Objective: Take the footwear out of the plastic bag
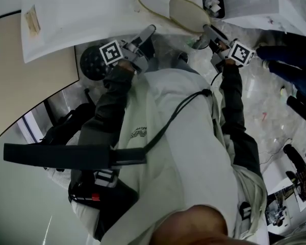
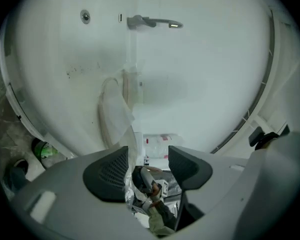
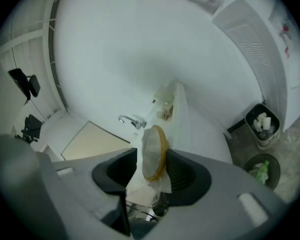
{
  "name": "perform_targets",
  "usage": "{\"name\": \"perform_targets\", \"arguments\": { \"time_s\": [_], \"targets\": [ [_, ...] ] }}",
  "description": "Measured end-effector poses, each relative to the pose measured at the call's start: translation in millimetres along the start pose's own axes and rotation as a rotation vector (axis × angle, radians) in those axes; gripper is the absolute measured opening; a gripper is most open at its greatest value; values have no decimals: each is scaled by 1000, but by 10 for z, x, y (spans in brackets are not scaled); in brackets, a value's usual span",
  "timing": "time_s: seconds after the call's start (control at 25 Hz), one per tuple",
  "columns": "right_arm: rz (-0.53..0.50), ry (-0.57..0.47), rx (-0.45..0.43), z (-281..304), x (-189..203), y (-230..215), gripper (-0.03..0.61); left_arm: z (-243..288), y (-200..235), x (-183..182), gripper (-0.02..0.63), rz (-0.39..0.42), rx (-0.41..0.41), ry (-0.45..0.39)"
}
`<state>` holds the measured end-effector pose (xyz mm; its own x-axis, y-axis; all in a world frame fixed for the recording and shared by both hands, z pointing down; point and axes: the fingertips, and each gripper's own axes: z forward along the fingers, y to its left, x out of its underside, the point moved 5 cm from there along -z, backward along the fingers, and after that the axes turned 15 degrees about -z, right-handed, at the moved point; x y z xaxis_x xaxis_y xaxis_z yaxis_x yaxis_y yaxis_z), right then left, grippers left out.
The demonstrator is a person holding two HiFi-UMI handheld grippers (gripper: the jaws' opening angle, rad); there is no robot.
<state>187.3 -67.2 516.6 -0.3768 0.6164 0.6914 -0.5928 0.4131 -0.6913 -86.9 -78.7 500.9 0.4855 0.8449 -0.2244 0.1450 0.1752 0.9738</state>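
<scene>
Lying on the white tub [image 1: 81, 24] just ahead of both grippers, the slipper [image 1: 183, 11] is still wrapped in its clear bag [image 3: 163, 183]. The right gripper [image 3: 152, 166] has its jaws spread with the slipper's tan-edged sole [image 3: 153, 151] standing on edge between them; it leans against one pad and a gap shows at the other. The left gripper [image 2: 147, 159] is also spread. A fold of bag film [image 2: 131, 146] hangs beside one pad, nothing is pinched, and the slipper [image 2: 115, 116] lies just beyond its tips. Further ahead of the left gripper a faucet [image 2: 152, 22] sits on the tub. Off to the right gripper's outer side stand two bins [image 3: 262, 124], well apart from the jaws.
</scene>
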Motion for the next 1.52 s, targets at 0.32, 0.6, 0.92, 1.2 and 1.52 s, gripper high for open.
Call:
{"name": "perform_targets", "arguments": {
  "time_s": [0.32, 0.6, 0.92, 1.2, 1.52],
  "targets": [
    [-230, 257, 171, -111, 347, -10, 238, -195, 139, 118, 230, -27, -122, -67],
    [-137, -58, 196, -514, 146, -30, 238, -552, -27, 279, 219, 57, -29, 62],
    [-271, -297, 153, -889, -332, 493, 230, -504, -625, 207, 0, 243, 229, -33],
    [-436, -325, 26, -532, -610, 1233, 199, -172, -934, 236, 0, 328, 334, -46],
    [-406, -296, 9, -118, -344, 1489, 69, 31, -969, 241, 0, 489, 273, -99]
  ]
}}
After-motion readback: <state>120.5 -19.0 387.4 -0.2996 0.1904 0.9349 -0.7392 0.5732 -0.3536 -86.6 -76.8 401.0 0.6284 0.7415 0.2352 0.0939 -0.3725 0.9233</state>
